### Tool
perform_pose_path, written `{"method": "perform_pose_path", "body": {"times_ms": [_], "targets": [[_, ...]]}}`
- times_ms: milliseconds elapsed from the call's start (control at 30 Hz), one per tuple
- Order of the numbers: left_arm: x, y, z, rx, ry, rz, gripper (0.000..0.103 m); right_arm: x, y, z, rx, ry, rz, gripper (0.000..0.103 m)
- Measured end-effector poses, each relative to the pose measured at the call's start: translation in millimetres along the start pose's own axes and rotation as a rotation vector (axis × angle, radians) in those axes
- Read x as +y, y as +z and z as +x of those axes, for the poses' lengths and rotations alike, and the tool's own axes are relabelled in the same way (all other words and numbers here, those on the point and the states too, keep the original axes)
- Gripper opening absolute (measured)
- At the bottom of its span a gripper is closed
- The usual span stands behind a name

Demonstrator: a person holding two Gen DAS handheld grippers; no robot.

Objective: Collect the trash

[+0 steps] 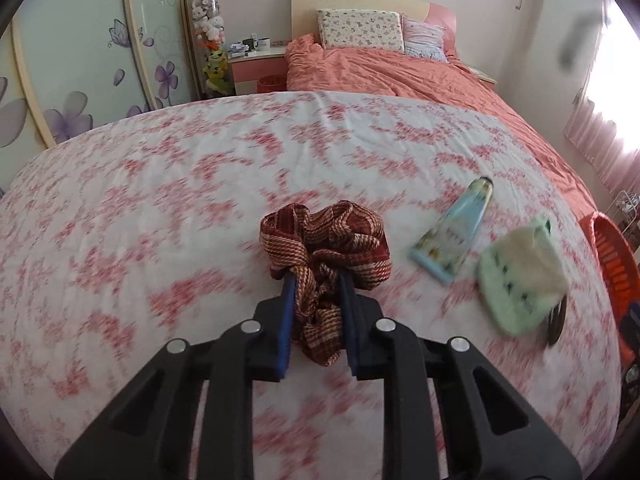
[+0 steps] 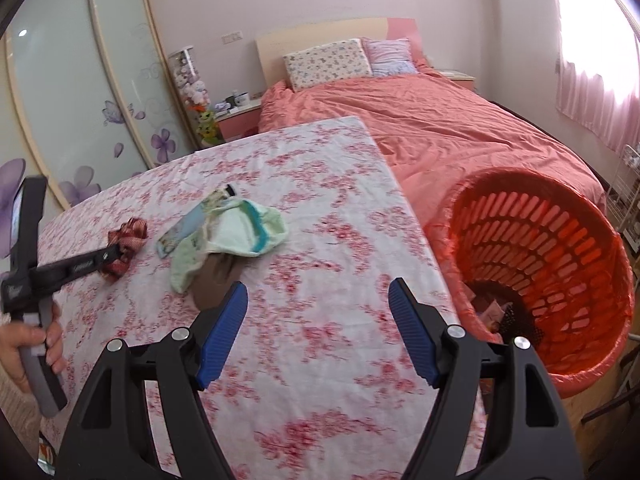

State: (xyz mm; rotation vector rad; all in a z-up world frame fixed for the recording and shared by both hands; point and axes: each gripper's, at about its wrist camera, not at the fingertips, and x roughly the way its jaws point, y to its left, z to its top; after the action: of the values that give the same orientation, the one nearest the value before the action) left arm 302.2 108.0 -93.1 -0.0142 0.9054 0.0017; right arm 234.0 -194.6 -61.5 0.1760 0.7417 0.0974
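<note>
So this was a bedroom: a bed with a wrinkled salmon-orange duvet (image 2: pixel 460 128) sat at the back, and in front of it a bench covered in a white cloth with a red floral print (image 1: pixel 160 184). The left gripper (image 1: pixel 316 280) had its blue ribbed fingers (image 1: pixel 286 304) pinched in on a bunched-up, red-and-tan striped woven fabric scrunchie (image 1: pixel 326 236), which ballooned out past the fingertips in soft ruffled folds just over the cloth. From the right wrist view the same scrunchie (image 2: pixel 128 242) sat at the left side of the bench.

Just to its right lay a flattened pale-blue squeeze tube (image 1: pixel 454 232), long axis running diagonal with the dark cap pointing away toward the bed and the crimped flat end toward the camera. Beside that was a fuzzy mint-green and cream cloth piece (image 1: pixel 520 276), crumpled, partly lying over something brown I couldn't make out.

The right gripper (image 2: pixel 318 320) hung over the bench's near right part with its fingers spread wide, nothing between them. Right of the bench stood a round orange slotted plastic basket lined with an orange bag (image 2: pixel 560 216), with some scraps at the bottom.
</note>
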Motion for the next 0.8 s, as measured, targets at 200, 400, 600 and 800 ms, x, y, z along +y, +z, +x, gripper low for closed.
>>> {"method": "perform_pose_path", "body": {"times_ms": [200,400,600,800], "targets": [[24.3,-21.4,-15.6,-0.005,0.027,-0.007,0.035,30.0,-1.4,20.2,0.055,0.072,-0.024,0.064],[24.6,-26.7,-14.4,-0.011,0.028,-0.010,0.042,54.4,2.8,44.3,0.099,0.081,-0.021,0.055],[26.2,-31.1,-10.6,-0.016,0.015,-0.021,0.045,45.7,7.2,64.5,0.146,0.088,0.058,0.052],[33.1,-32.4,-9.2,-0.009,-0.021,-0.053,0.046,54.6,9.2,67.6,0.145,0.049,-0.005,0.032]]}}
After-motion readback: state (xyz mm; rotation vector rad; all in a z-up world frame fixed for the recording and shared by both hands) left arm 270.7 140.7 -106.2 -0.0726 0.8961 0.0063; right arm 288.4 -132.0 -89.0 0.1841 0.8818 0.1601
